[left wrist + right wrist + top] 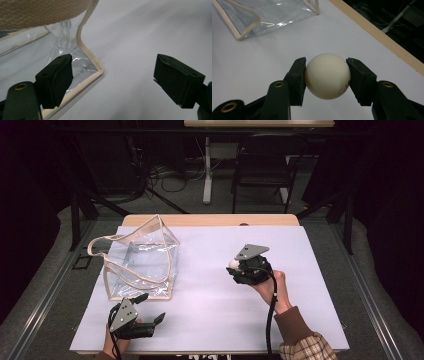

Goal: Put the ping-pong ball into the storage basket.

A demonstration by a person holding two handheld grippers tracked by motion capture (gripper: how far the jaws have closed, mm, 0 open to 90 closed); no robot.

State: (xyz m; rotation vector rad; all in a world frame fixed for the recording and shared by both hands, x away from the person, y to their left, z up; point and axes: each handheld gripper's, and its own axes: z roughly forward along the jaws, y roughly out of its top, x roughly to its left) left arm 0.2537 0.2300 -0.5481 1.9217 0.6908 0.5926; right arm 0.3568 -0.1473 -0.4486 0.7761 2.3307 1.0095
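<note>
Two grippers ours: right gripper (325, 75) clamps ball (327, 75) above bench (210, 320); left gripper (112, 80) spread wide, empty, beside bag (142, 257) corner. Bag lies forward-left of ball; right hand carries.

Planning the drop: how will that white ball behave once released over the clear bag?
The ball is smooth and round, so it probably rolls freely. It looks light and hollow, likely bouncy. The bag has thin, creased walls that may flex on contact.
</note>
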